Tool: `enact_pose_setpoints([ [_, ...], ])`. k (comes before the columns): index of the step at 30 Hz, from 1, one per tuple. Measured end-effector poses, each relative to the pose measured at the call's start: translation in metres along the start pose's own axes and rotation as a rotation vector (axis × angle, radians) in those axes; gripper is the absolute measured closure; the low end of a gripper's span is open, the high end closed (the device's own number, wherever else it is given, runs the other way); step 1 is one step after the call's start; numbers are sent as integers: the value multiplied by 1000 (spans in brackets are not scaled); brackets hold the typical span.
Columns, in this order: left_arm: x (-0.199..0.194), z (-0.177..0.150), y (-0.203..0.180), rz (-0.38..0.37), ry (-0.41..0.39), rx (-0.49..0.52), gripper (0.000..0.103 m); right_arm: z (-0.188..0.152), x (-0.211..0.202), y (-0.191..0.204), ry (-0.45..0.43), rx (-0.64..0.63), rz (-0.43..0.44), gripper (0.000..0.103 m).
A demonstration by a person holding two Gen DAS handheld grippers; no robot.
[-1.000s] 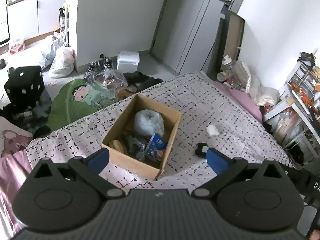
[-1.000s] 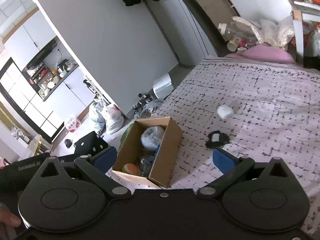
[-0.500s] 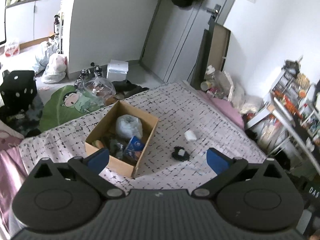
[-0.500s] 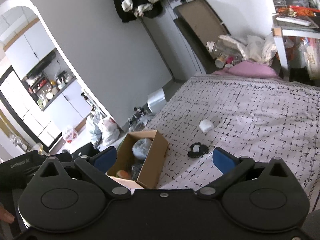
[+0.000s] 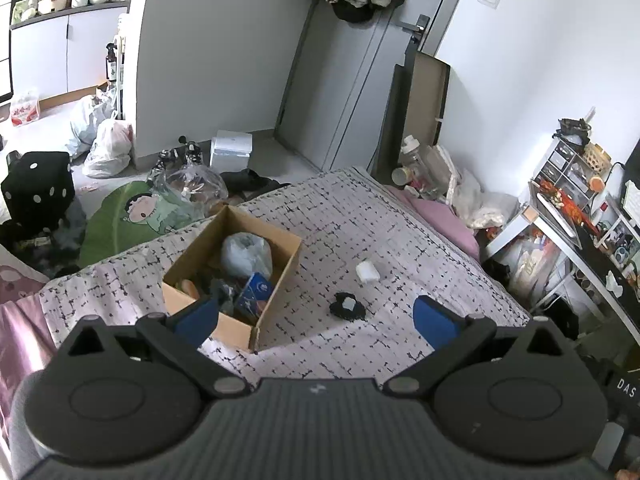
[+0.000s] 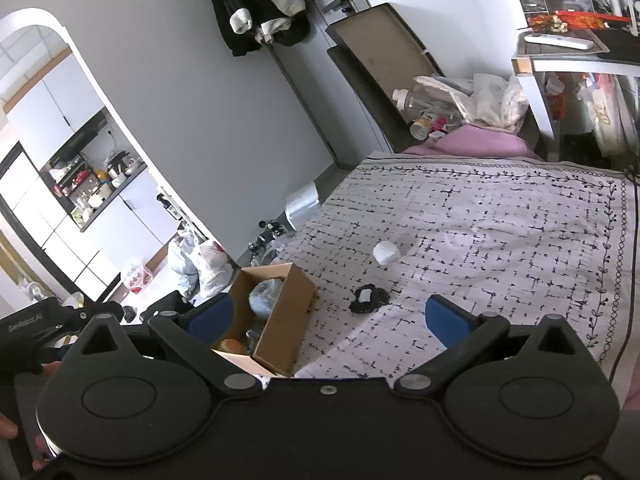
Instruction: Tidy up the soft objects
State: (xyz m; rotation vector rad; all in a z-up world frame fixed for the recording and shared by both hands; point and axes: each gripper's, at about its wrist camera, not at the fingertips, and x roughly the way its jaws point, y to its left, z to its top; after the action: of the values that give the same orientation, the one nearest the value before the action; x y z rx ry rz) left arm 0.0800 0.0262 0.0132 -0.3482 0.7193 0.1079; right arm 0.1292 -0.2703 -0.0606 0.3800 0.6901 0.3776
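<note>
Bright daylight, soft shadows, sharp focus, strong fisheye warp at edges.

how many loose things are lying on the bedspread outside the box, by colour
White: 1, the small white soft lump
Black: 1, the flat black fabric piece with a pale patch
Total: 2, both beside the open brown cardboard box, on the patterned bedspread

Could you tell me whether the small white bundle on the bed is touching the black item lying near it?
Apart. In the right wrist view, patterned bedspread shows plainly between the white bundle and the black item.
</note>
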Motion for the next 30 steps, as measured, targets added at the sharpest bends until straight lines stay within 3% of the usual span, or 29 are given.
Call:
enact_pose_setpoints([
  [11, 5, -8, -16, 70, -2, 29, 0, -3, -5, -23, 19, 12, 23, 0],
  [30, 55, -15, -39, 76, 37, 45, 0, 0, 45, -55, 62, 44, 33, 0],
])
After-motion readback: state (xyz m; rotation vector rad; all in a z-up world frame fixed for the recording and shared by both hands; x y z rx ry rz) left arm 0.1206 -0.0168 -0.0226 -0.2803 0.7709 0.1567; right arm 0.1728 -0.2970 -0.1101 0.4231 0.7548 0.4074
